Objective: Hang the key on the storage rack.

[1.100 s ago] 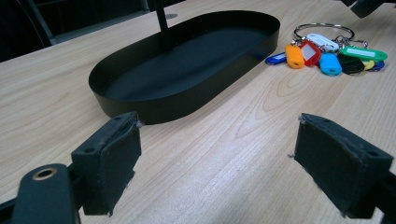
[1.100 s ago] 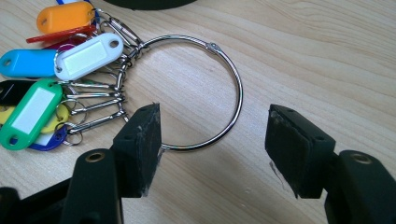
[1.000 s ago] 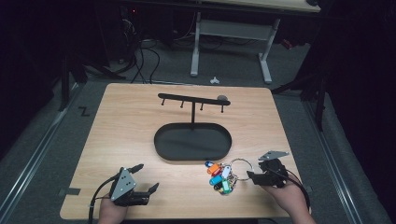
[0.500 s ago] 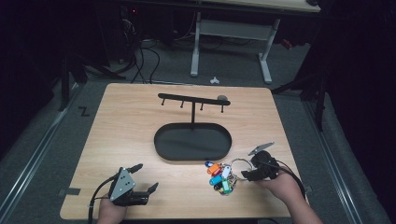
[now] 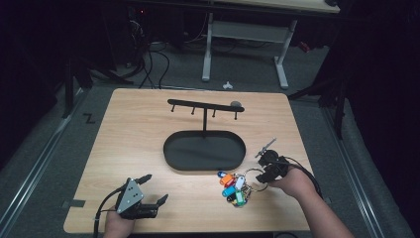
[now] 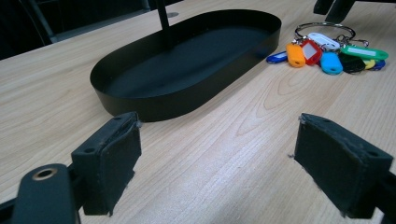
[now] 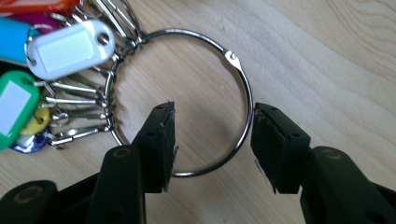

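Observation:
A bunch of coloured key tags (image 5: 233,187) on a large metal ring (image 7: 243,79) lies on the wooden table, right of centre near the front. My right gripper (image 5: 258,174) points down at the ring. In the right gripper view its jaws (image 7: 213,108) straddle the ring's right side, one pad inside the loop and one outside. The jaws have just been closing, but the wire is not pinched between the pads. My left gripper (image 5: 156,187) rests open at the front left with nothing between its pads (image 6: 217,140). The tags (image 6: 327,53) show in the left gripper view at the upper right.
A black oval tray (image 5: 204,166) sits mid-table, with a post carrying a hook bar (image 5: 205,105) behind it. The tray's wall (image 6: 187,93) lies ahead of my left gripper. Bare wood runs along the table's left side and front.
My right gripper has moved left onto the key ring, and its jaws stand narrower. The left gripper has stayed put.

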Tool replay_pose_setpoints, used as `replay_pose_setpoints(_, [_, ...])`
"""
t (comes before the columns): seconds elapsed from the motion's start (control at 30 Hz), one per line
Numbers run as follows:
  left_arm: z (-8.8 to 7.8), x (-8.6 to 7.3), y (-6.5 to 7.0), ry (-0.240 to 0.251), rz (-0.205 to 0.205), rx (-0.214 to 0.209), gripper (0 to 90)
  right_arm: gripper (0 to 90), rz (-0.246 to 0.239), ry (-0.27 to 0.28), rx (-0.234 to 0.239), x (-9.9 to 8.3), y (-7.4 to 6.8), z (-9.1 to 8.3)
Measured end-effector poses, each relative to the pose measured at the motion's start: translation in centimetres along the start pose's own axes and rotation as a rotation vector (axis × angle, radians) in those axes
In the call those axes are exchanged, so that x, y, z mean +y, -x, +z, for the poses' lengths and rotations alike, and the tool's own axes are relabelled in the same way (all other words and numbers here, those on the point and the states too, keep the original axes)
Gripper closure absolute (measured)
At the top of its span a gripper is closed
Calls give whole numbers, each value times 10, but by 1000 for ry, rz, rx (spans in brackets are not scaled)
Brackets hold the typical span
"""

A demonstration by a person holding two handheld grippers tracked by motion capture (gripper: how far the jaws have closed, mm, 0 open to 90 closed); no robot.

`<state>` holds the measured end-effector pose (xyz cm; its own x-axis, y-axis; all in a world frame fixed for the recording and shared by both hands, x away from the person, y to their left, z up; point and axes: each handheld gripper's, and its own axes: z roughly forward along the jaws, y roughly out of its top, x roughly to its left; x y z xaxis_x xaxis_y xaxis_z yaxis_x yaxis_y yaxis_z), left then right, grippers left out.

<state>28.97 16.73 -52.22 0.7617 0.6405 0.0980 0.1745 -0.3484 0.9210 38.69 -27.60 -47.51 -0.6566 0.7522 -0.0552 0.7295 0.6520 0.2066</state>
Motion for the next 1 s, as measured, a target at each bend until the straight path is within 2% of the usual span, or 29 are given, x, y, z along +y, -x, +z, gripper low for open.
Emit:
replay_pose_setpoints(0.17, [0,0,1,-4,5,-2,150,521,-8,-38,17,15,7,6])
replay_pose_setpoints(0.3, [2,0,1,-6,9,-3,150,542,-43,-78,-21,25,10,8])
replay_pose_setpoints(0.37, [3,-1,0,-10,7,-1,150,556,-35,-86,-14,29,12,9])
replay_pose_setpoints(0.53, [1,-1,1,-6,14,0,150,585,-51,-124,-11,34,16,13])
replay_pose_setpoints(0.57, [-1,-1,0,0,10,-1,150,604,-20,-139,-13,35,18,14])
replay_pose_setpoints(0.63, [-1,-1,-1,4,6,4,150,623,3,-148,-2,36,20,15])
replay_pose_setpoints(0.73, [-1,0,-1,11,-2,4,150,661,-5,-156,18,37,24,17])
replay_pose_setpoints(0.87, [0,0,-1,9,5,0,150,685,-22,-174,19,38,23,19])
replay_pose_setpoints(0.9, [0,0,-1,11,2,1,150,691,-54,-178,20,40,23,21])
replay_pose_setpoints(1.0, [0,0,-1,12,3,1,150,714,-59,-189,16,42,20,22])
